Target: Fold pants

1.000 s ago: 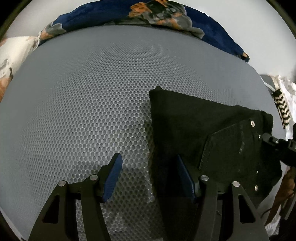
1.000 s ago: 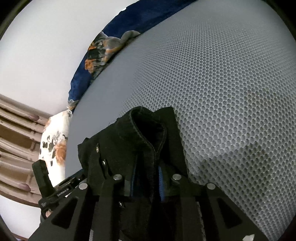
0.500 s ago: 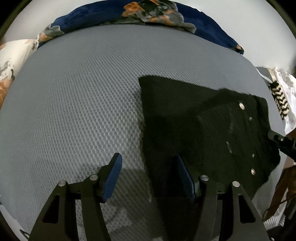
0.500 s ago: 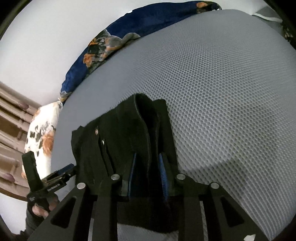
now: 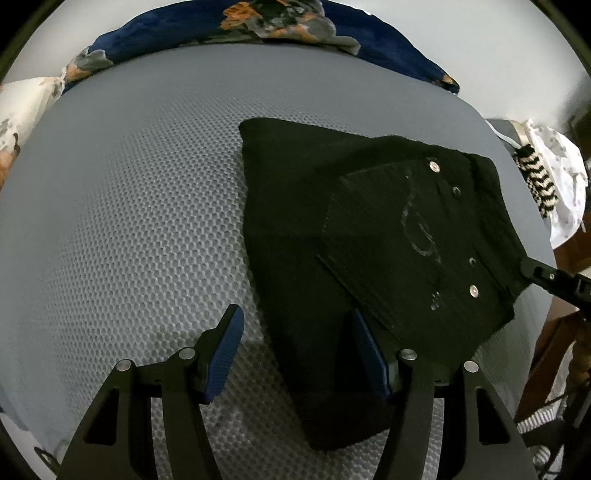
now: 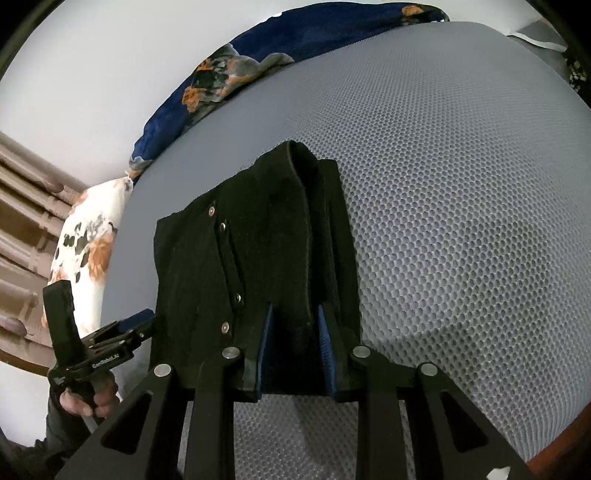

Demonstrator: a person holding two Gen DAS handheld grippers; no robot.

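The black pants (image 5: 332, 229) lie folded into a compact bundle on the grey mesh mattress (image 5: 129, 221), toward its right side as the left wrist camera sees it, with the riveted pocket panel (image 5: 417, 236) facing up. The left gripper (image 5: 295, 350) is spread wide: its left blue pad sits over bare mattress, its right pad (image 5: 365, 350) against or just over the near edge of the pants, and nothing is pinched between them. From the right wrist view the right gripper (image 6: 293, 328) is closed on a thick upright ridge of the pants (image 6: 258, 258), its two blue pads pressing the fabric from both sides near the bundle's near edge. In that same view the left gripper (image 6: 136, 325) appears at the lower left, held by a hand (image 6: 88, 398), its tip just beside the left edge of the pants. A dark blue floral blanket (image 5: 258, 22) lies along the far edge of the mattress, and a white floral pillow (image 6: 85, 251) sits at the corner. A black-and-white striped cloth (image 5: 535, 177) lies off the right side of the mattress.
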